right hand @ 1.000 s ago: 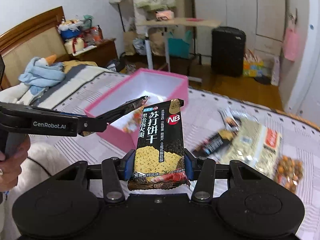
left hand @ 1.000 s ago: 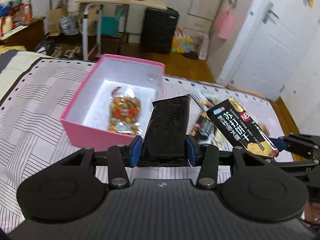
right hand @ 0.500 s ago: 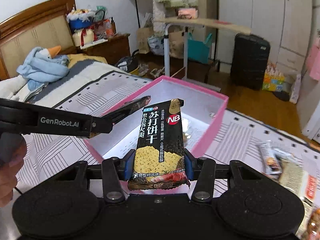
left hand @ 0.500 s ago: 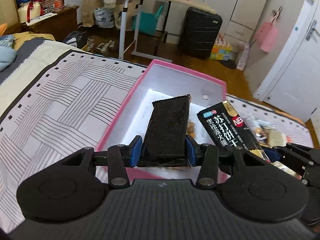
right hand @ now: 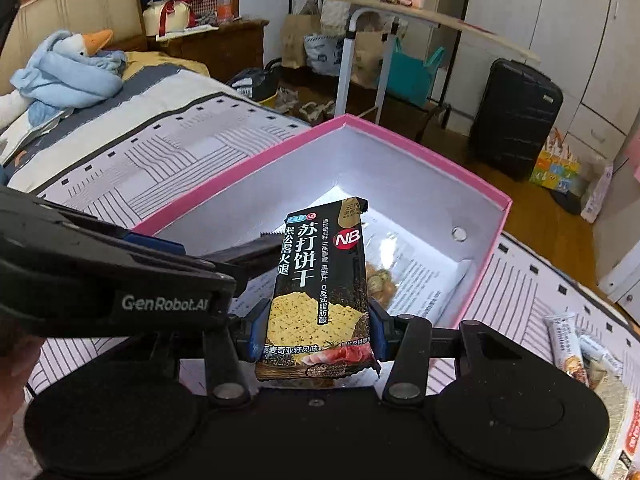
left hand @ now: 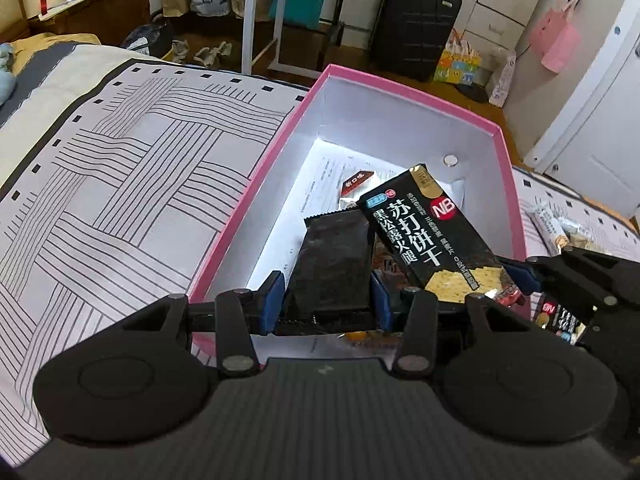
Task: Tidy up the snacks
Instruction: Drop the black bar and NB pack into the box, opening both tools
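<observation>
Both views are taken from the wrists, pitched steeply down along the tongs, close over the pink box (left hand: pixel 280 148) on the bed (left hand: pixel 100 168). Box (right hand: pixel 400 148) at 12 o'clock is shared; the right view sits at the left's 3 o'clock.

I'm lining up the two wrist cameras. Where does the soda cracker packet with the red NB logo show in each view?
Left wrist: soda cracker packet right of centre, over the pink box.
Right wrist: centre, clamped in the right gripper.
Shared landmark: black suitcase.
</observation>
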Demonstrator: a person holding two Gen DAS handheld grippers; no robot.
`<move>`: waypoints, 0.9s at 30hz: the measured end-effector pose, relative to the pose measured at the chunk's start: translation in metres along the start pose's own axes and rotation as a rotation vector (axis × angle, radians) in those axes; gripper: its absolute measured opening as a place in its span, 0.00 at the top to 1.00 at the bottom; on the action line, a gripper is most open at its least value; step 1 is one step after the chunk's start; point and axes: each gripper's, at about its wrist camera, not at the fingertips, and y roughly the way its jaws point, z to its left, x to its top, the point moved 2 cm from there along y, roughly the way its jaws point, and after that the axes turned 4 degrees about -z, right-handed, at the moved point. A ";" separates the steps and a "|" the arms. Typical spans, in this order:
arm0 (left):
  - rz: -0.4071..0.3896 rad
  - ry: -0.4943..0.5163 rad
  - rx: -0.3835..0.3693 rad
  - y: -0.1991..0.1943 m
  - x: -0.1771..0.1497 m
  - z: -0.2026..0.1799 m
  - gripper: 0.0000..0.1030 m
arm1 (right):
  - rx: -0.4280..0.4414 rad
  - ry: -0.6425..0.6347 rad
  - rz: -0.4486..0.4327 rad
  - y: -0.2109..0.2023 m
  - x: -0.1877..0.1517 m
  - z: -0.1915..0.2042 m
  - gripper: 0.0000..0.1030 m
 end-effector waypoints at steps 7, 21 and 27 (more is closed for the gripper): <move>0.007 0.018 0.025 0.001 -0.005 0.001 0.53 | 0.015 0.003 -0.007 0.002 -0.002 0.009 0.37; -0.057 0.018 -0.016 -0.069 -0.010 -0.004 0.43 | 0.009 0.013 -0.036 -0.074 -0.007 0.004 0.28; -0.081 0.041 -0.070 -0.111 -0.013 -0.018 0.40 | 0.005 0.025 -0.076 -0.130 -0.020 -0.015 0.26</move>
